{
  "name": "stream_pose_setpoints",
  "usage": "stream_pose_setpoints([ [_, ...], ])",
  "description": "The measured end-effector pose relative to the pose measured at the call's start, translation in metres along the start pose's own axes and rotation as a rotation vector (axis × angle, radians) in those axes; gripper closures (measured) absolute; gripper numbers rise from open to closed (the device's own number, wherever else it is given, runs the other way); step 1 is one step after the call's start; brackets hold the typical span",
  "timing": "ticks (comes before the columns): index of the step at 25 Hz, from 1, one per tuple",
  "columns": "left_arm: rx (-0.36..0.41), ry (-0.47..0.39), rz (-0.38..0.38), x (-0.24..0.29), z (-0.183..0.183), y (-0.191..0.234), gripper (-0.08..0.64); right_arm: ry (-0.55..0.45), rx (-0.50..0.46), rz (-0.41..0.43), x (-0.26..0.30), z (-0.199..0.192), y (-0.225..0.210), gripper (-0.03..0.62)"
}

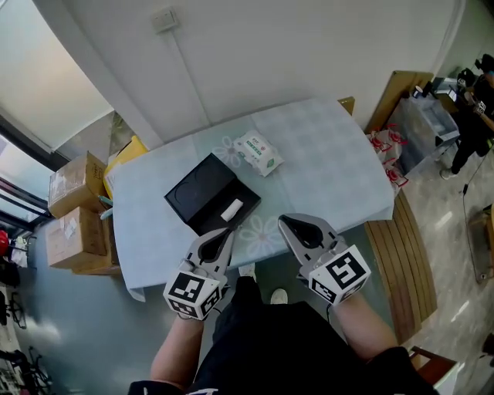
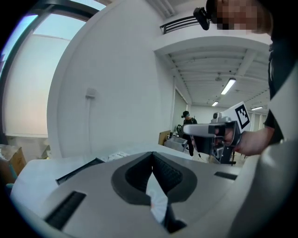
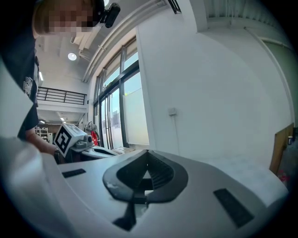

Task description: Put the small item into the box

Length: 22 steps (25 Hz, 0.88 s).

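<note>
- The left tool is clenched: its dark ribbed pads meet at the tips and grip nothing. A pale wedge shows through the gap behind the tips, too blurred to name.
- The right tool is closed in the same way and holds nothing.
- In the head view both tools hang side by side, apart from each other, at the near edge of the bench. They cover part of that edge. The person's dark clothing fills the bottom of the view.
- The bench wears a pale blue checked cloth with faint flower prints.
- A black rectangular box lies open and askew on the cloth, just beyond the left tool.
- The small white flat item lies inside the box, toward its near right end. Any marking on it is too small to read.
- A white packet with green print lies beyond the box, apart from it.
- Left of the bench stand brown cardboard cartons. A yellow object is half hidden behind the bench corner.
- To the right lie wooden slatted boards.
- At the far right a person in dark clothes is cut off by the frame.
- Behind the bench is a white wall with a small plate.
</note>
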<state>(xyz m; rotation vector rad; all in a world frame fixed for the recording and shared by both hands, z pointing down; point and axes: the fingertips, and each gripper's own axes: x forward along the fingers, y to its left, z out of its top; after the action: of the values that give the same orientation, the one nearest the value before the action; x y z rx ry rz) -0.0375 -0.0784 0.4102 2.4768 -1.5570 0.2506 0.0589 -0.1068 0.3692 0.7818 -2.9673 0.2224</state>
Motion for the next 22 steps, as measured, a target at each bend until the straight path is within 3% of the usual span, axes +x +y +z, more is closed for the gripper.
stream_pose_setpoints([
  [10,0.024,-0.096,-0.019,-0.067,0.024,-0.042,0.552,-0.006,-0.012,0.075,-0.017,0.010,0.050,0.583],
  [22,0.015,-0.100,-0.060,-0.127,0.016,-0.033,0.552,0.016,-0.002,0.093,0.006,-0.001,0.118,0.583],
])
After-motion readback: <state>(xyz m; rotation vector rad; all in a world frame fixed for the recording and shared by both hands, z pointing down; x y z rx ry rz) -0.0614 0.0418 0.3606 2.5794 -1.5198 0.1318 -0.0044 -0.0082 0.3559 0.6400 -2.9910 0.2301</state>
